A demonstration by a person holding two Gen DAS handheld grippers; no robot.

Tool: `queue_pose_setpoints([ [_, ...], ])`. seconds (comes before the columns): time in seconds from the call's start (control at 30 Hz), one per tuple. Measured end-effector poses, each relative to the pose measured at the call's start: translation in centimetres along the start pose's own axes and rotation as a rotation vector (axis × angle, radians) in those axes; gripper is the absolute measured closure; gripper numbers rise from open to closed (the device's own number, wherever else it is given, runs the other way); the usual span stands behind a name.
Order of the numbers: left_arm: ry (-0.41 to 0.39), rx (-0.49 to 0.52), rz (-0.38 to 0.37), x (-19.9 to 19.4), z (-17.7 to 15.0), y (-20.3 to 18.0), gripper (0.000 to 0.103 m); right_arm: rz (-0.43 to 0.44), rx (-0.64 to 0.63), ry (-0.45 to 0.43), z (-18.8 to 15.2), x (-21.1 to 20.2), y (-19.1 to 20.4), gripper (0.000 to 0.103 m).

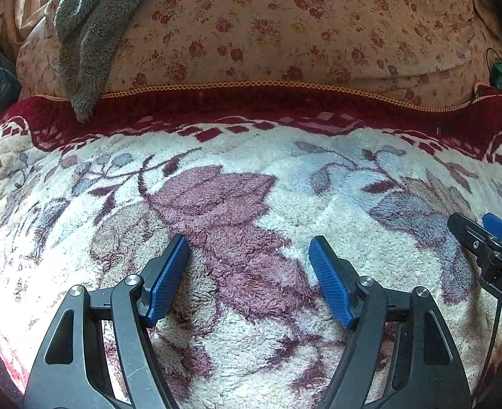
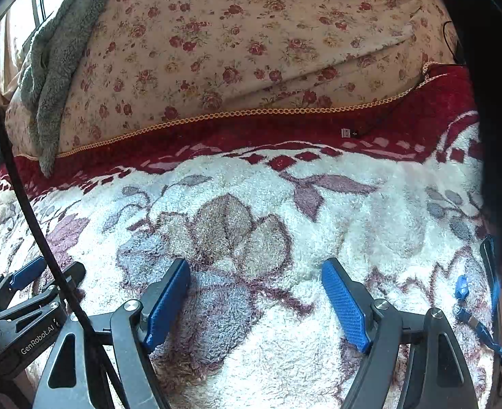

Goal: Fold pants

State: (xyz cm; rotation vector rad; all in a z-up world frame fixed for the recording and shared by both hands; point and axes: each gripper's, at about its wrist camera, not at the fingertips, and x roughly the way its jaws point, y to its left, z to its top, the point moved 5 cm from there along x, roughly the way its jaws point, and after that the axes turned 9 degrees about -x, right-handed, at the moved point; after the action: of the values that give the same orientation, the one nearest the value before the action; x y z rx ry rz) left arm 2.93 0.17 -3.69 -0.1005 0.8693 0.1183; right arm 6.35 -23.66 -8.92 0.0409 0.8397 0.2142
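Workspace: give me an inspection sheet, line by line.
Surface: fleece blanket, white with purple leaf print and a red border.
Job's things: no pants seen; grey fleece cloth draped over the floral quilt.
Clutter: blue strap at the right edge.
Grippers: left gripper open, holding nothing; right gripper open, holding nothing.
Cables: black USB cable on the red border.
Surroundings: green item far right, unclear.

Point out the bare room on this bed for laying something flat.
Free: the fleece blanket between its red border and both open hand-held grippers, left, right. Crowded: the grey towel far left, and the USB cable on the border at right.
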Motion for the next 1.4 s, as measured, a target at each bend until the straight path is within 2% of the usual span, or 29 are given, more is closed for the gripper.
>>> queue_pose_setpoints([
  [1.0, 0.001, 0.002, 0.003, 0.1, -0.1, -0.1, 0.029, 0.004, 0.0, 0.002, -0.2, 0.2, 0.1, 0.024],
  [1.17, 0.004, 0.015, 0.022, 0.1, 0.0, -0.3, 0.029, 0.002, -0.001, 0.003, -0.2, 0.2, 0.0, 0.024],
  [1.4, 0.038, 0.005, -0.005, -1.2, -0.1, 0.6, 0.029, -0.028, -0.027, 0.02, 0.0, 0.4, 0.5, 0.023],
])
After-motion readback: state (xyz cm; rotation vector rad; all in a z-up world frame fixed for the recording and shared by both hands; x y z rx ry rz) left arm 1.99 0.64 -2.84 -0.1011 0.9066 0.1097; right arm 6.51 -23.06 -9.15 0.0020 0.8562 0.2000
